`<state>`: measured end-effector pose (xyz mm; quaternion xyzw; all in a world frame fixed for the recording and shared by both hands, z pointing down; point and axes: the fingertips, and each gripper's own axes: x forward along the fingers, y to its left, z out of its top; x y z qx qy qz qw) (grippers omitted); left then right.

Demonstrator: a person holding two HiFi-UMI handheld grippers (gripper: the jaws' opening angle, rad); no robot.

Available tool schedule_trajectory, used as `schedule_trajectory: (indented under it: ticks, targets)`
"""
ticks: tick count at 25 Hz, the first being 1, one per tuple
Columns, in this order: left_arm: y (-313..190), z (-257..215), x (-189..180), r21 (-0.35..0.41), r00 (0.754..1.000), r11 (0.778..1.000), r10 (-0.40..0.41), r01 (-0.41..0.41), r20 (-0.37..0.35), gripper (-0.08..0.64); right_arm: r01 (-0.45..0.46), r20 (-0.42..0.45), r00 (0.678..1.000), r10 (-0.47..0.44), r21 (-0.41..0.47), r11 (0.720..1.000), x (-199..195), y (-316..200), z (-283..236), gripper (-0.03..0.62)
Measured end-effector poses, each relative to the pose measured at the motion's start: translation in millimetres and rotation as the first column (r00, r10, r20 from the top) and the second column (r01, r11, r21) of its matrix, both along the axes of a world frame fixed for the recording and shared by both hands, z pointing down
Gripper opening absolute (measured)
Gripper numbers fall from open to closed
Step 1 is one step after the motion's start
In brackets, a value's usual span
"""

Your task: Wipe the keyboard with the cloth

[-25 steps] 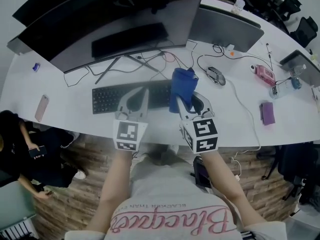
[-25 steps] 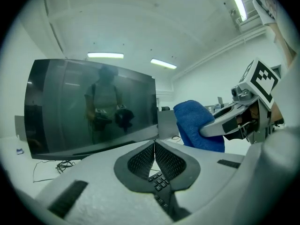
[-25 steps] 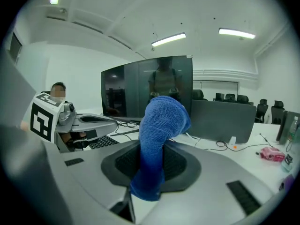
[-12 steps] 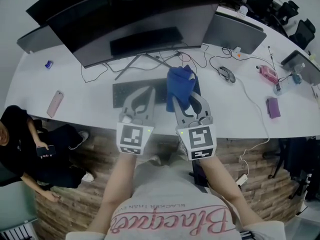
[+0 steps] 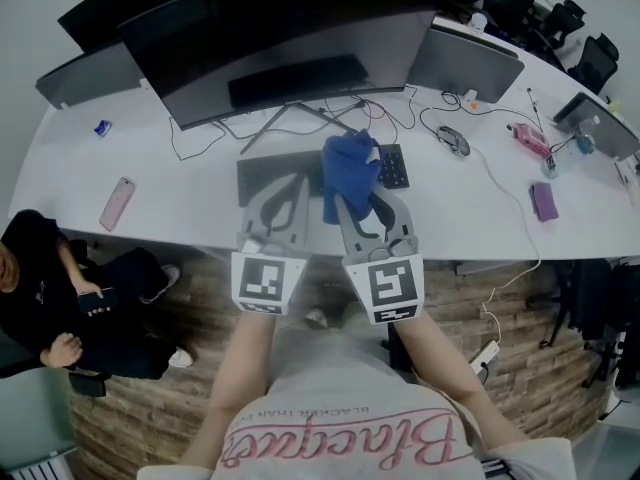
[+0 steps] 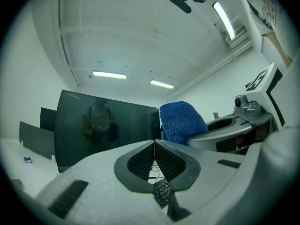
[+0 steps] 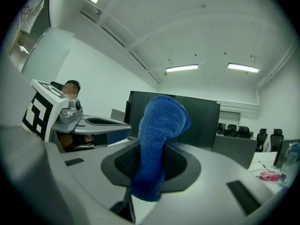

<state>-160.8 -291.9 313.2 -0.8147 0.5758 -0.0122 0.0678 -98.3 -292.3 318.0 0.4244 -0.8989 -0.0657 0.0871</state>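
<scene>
Much of the keyboard [image 5: 392,166] is hidden from you. In the head view the cloth [image 5: 350,166] covers its middle and both grippers overlap its near edge, so only the left end and the number pad at the right show clearly. The left gripper view catches just a few keys [image 6: 161,191] in the notch below the pads. No view shows whether the cloth touches the keys.

The keyboard lies flat on the desk [image 5: 480,208], in front of the monitor [image 5: 280,38]. Its long axis runs left to right along the desk's near edge, crosswise to both grippers.

Your left gripper [image 5: 280,183] is closed. In its own view the two ribbed pads [image 6: 140,162] of that gripper [image 6: 153,146] meet along a thin seam, with nothing between them. It sits just beside your right gripper [image 5: 360,200], over the left half of the keyboard.

Your right gripper [image 7: 149,168] is clamped on the blue cloth [image 7: 157,139]. A bunched fold stands up out of the jaws and bends over at the top, and a short end hangs below the pads. The left gripper view shows the same cloth [image 6: 180,121] rising just to the right of the left jaws.
</scene>
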Motion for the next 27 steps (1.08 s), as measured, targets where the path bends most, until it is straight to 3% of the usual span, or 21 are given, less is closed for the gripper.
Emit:
schedule_trajectory:
  ticks: [13,27]
  targets:
    - [21.2,-13.2,22.4,0.054,1.0,0.998,-0.007,0.007,-0.001,0.006,0.037,0.015,0.999,-0.037,0.017,0.999,12.1,20.1,-4.3,0.094]
    - [20.3,-17.6,50.4,0.051,1.0,0.998,-0.028,0.028,0.004,0.006,0.059,0.027,0.998,-0.059,0.002,0.998,36.2,18.1,-6.1,0.094]
